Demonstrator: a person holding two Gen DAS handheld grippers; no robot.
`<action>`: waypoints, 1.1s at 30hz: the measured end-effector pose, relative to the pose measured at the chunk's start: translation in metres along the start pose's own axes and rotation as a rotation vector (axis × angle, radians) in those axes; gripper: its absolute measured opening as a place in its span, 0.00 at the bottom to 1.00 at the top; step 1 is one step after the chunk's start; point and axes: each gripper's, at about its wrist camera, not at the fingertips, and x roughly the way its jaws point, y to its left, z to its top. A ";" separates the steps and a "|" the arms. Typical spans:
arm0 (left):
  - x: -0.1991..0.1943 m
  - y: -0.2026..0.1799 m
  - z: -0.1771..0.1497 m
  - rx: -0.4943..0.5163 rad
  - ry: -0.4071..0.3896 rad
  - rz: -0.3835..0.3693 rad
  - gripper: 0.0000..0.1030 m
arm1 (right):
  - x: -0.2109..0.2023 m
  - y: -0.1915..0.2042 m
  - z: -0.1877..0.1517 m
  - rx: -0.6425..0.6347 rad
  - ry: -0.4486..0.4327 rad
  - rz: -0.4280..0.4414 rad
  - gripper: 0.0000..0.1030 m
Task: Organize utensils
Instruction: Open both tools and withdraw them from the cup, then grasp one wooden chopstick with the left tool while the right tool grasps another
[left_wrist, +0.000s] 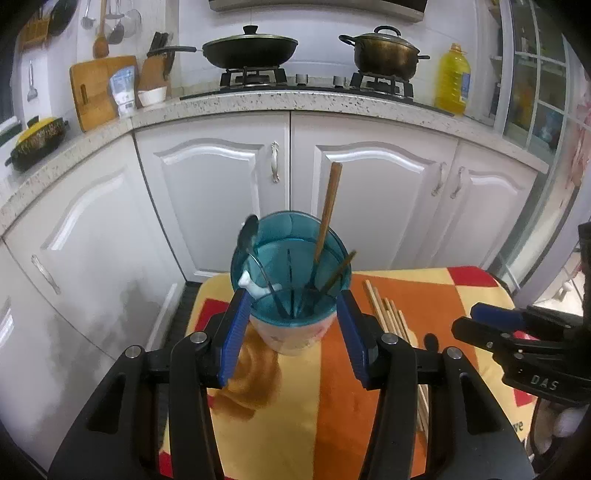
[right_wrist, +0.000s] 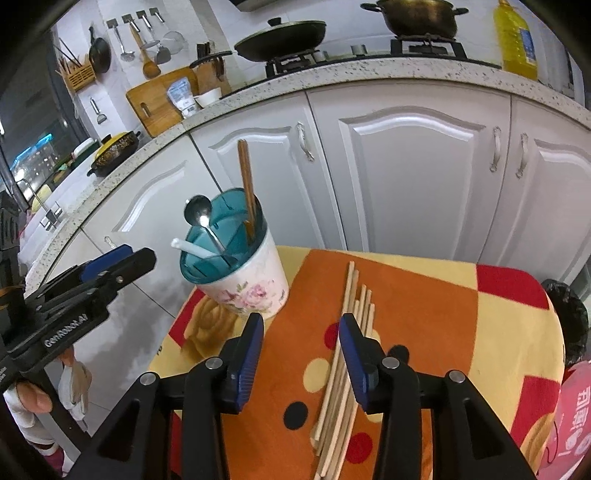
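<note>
- The utensil holder (right_wrist: 242, 273), a flowered cup with a teal divider insert, stands at the far left corner of the small table (right_wrist: 424, 295), which has a cloth in orange, yellow and red.
- Inside it I see a metal spoon (right_wrist: 199, 214), a white spoon (right_wrist: 192, 249) and dark brown chopsticks (right_wrist: 246, 184) that stand high above the rim.
- A bundle of light wooden chopsticks (right_wrist: 351, 332) lies loose on the cloth, to the right of the holder and near it.
- The left gripper (left_wrist: 291, 306) has its jaws half open on both sides of the holder; the blue pads seem not to press on it.
- The right gripper (right_wrist: 301, 332) is half open and empty, and its right pad is just above the bundle.
- I judge that the step is to collect the loose chopsticks. Next, the right gripper must go lower, close around them, then lift them into a compartment.
</note>
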 end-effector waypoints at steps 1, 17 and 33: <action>-0.001 0.000 -0.001 -0.005 0.002 -0.008 0.47 | 0.001 -0.002 -0.003 0.003 0.008 -0.006 0.40; 0.021 -0.012 -0.051 -0.053 0.138 -0.080 0.47 | 0.095 -0.040 -0.057 0.056 0.247 -0.142 0.40; 0.077 -0.063 -0.068 -0.024 0.287 -0.245 0.47 | 0.039 -0.121 -0.063 0.242 0.159 -0.241 0.40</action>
